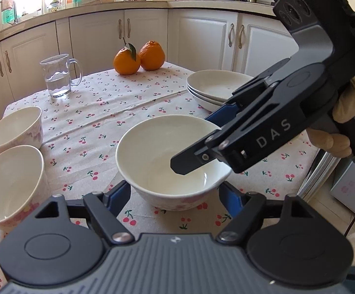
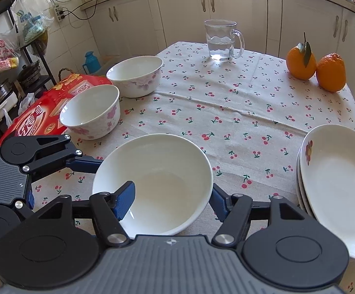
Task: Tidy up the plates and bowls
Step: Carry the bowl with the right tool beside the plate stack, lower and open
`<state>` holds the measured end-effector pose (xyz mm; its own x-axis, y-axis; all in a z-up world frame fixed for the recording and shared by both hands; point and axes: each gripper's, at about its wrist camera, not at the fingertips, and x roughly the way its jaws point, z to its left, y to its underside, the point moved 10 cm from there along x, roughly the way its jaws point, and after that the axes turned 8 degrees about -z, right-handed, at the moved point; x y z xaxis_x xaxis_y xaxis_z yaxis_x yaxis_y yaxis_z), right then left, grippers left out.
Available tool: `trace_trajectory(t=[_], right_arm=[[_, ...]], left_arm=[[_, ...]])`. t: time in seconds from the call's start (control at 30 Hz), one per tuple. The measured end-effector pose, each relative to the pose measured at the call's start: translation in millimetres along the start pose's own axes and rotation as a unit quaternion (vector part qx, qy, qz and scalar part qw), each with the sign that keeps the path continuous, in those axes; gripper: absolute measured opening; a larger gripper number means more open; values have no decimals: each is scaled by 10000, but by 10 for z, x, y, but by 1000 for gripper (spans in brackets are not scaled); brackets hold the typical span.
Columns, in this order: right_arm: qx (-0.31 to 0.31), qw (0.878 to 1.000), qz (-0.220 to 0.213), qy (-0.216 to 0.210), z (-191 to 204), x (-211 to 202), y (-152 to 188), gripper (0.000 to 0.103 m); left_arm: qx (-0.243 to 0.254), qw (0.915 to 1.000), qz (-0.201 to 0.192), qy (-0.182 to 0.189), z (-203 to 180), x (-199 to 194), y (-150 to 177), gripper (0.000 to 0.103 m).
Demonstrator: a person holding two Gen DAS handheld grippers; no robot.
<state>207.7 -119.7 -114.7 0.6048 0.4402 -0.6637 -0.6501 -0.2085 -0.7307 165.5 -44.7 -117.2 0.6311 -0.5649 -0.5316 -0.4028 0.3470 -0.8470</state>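
A white bowl (image 1: 158,156) (image 2: 162,186) with pink flowers stands on the cherry-print tablecloth (image 2: 226,112), near the front. My left gripper (image 1: 175,191) holds it low, a blue pad against the lower wall on each side; one of its fingers (image 2: 84,164) meets the bowl's left side in the right wrist view. My right gripper (image 2: 171,201) (image 1: 193,142) straddles the bowl's right wall, one finger inside and one outside, with a gap to the wall. Two more flowered bowls (image 2: 91,107) (image 2: 136,73) stand apart at the left. A stack of white plates (image 2: 336,183) (image 1: 216,85) sits at the right.
A glass mug (image 2: 221,41) with some water stands at the table's far side, and two oranges (image 2: 317,66) sit at the far right corner. A red package (image 2: 42,112) lies beyond the table's left edge. White cabinets ring the table.
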Motion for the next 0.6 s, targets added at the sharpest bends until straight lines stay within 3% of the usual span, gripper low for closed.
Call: trace_trajectory(t=[0.13,0.27,0.37,0.6], right_arm=[[56,10000,-23,-57,1,0,-1,74],[20,9999,-102,-61,36,-23,-16,93],[-64,9998,-166,-34,72,-58,-40,100],[-372,9988,-277,129,196,-149,-91,103]], left_arm=[[-14,10000,2,-30,2,2,12,83],[-85,9999,-59,-53,10,-56,7,91],[-115,9998,-83,-118,25,-116,11,92],[-246,9988,-191,-365,92,-321,42,93]])
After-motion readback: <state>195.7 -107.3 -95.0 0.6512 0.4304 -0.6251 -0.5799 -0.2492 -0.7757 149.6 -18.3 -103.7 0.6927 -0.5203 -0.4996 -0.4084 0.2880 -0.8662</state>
